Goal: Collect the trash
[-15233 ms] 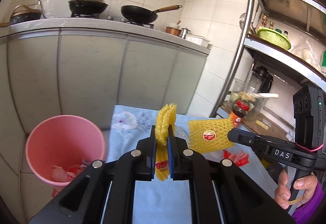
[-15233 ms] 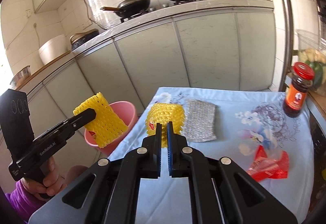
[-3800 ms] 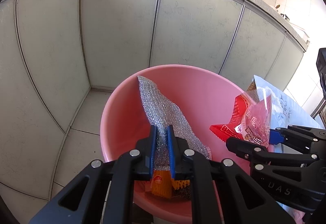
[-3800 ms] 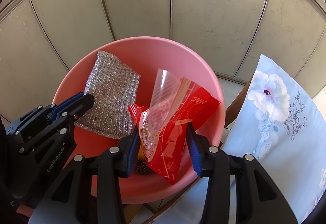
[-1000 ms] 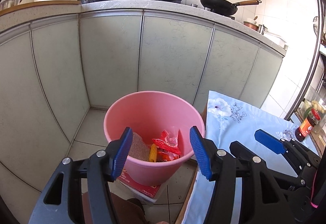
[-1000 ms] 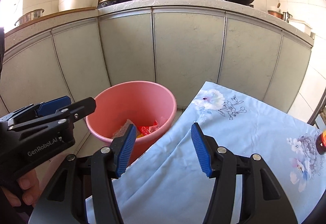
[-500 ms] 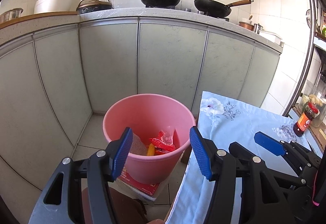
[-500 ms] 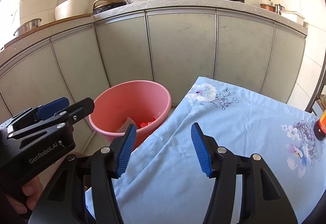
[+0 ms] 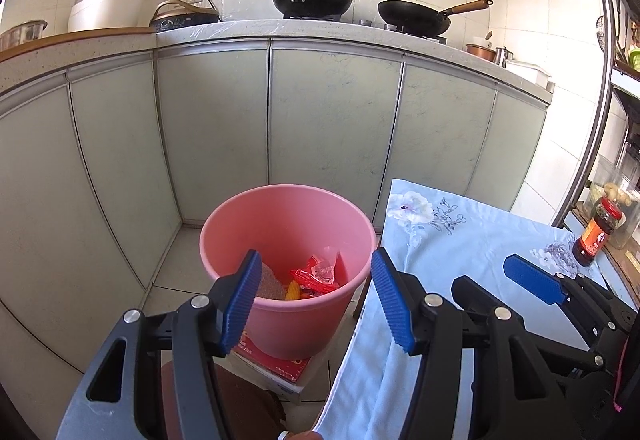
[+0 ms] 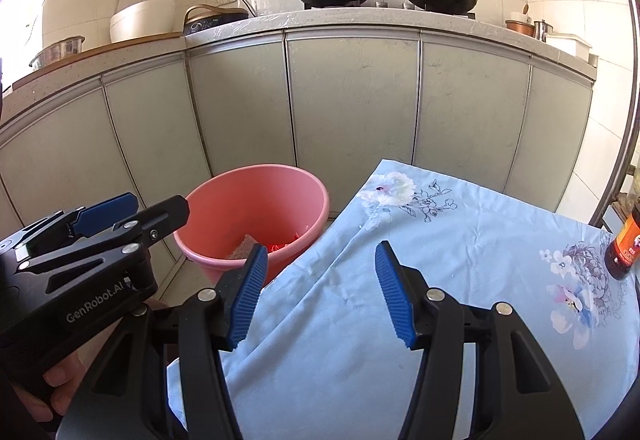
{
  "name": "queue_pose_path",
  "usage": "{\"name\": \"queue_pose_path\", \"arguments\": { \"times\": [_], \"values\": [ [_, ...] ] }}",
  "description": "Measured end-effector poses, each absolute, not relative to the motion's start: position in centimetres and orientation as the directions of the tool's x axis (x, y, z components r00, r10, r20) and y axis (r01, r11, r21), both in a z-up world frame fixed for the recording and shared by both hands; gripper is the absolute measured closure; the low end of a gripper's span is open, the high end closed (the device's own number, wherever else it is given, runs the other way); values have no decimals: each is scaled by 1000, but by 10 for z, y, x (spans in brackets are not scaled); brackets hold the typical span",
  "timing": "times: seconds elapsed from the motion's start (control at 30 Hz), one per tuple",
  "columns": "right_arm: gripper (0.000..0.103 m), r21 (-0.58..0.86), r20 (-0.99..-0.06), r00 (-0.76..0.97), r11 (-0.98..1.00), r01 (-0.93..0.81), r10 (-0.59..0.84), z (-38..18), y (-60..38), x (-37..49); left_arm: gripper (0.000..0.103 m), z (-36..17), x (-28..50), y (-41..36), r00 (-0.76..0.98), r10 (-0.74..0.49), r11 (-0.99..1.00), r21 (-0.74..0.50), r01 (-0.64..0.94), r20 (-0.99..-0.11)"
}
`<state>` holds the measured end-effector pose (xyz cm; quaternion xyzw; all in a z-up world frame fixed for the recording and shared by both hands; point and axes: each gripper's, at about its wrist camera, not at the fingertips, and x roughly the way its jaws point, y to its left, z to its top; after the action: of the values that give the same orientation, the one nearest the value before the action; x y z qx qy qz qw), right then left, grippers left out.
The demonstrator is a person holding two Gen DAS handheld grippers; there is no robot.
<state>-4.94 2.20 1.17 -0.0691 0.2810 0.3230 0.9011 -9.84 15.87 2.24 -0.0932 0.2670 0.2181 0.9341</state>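
Observation:
A pink bucket (image 9: 276,216) stands on the floor left of the table; it also shows in the right wrist view (image 10: 256,192). Inside lie a red wrapper (image 9: 318,274), a silver foam sheet (image 9: 267,284) and a bit of yellow foam net (image 9: 293,290). My left gripper (image 9: 316,298) is open and empty, held above and in front of the bucket. My right gripper (image 10: 318,294) is open and empty over the table's blue flowered cloth (image 10: 460,240). The left gripper also shows in the right wrist view (image 10: 132,214), the right gripper in the left wrist view (image 9: 532,280).
A sauce bottle with a red cap (image 9: 598,232) stands at the table's right edge. Grey-green cabinets (image 9: 332,112) run behind the bucket, with two black woks (image 9: 312,2) on the counter. A red box (image 9: 276,362) lies under the bucket. A metal shelf rack (image 9: 600,80) stands right.
Both grippers have risen and pulled back from the bucket, so it looks smaller and lower. Both stay open and empty. The trash stays in the bucket.

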Motion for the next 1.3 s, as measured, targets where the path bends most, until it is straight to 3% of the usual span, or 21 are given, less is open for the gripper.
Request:
{"name": "queue_pose_path", "arguments": {
  "times": [1.3],
  "values": [
    [46,73,-564,619,780,-622,546,7,17,-48,46,21,-98,156,767,347,899,-42,-436,-540]
  ]
}}
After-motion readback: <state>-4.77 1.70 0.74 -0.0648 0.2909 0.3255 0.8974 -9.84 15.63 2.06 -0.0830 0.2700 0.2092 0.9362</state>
